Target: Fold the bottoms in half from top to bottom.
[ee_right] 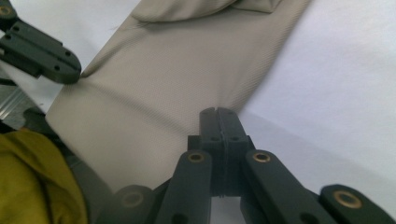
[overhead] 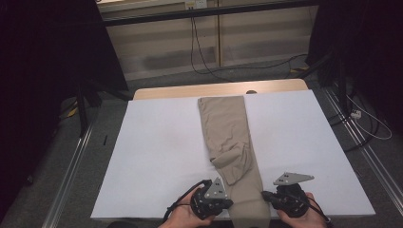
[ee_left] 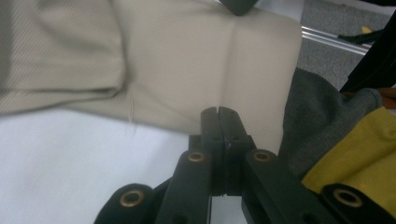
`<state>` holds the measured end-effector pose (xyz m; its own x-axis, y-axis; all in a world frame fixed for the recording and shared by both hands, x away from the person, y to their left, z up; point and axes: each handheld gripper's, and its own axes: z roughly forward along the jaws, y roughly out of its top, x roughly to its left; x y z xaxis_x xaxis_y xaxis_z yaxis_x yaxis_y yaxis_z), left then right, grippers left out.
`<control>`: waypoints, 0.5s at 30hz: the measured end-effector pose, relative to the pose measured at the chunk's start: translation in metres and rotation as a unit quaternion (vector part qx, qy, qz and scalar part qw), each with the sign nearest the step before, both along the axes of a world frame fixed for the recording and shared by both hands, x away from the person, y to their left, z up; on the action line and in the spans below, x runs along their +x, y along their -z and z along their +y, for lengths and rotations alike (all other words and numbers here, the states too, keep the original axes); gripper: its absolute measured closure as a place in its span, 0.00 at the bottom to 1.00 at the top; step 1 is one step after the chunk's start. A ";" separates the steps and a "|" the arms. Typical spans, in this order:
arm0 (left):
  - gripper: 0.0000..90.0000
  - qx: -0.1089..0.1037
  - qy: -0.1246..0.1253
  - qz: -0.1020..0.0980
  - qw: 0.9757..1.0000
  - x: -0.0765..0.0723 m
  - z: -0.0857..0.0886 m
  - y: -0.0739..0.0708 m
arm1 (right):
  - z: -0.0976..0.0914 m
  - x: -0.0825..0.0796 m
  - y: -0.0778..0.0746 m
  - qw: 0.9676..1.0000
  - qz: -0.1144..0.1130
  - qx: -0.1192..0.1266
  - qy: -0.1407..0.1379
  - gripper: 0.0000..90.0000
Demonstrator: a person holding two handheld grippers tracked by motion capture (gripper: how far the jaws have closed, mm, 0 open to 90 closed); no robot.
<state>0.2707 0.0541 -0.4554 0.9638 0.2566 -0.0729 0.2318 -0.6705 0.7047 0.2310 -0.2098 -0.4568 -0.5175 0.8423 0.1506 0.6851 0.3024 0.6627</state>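
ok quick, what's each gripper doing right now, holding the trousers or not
left gripper: jaws closed on the near edge of the beige trousers.
right gripper: jaws closed on the trousers' opposite edge.

Trousers (overhead: pixel 233 137): beige, folded lengthwise, stretched down the middle of the sheet from far edge to near edge; a flap turned over partway down.
Sheet (overhead: pixel 157 142): white, covering the table (overhead: pixel 166 91), wooden edge bare at the far side.
Left gripper (overhead: pixel 229 203): at the near edge, against the trousers' left side.
Right gripper (overhead: pixel 264 194): at the near edge, against their right side.
Floor: grey, with cables (overhead: pixel 199 52).
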 end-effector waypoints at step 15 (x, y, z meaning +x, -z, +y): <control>0.79 -0.026 -0.041 0.038 0.998 -0.004 0.032 -0.007 | 0.020 -0.004 -0.004 0.999 -0.015 0.017 -0.042 0.78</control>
<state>0.2671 0.0857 -0.4488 0.9308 0.3286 -0.1600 0.3383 -0.6092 0.7172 0.2273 -0.1901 -0.4526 -0.5908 0.7903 0.1625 0.6385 0.3349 0.6930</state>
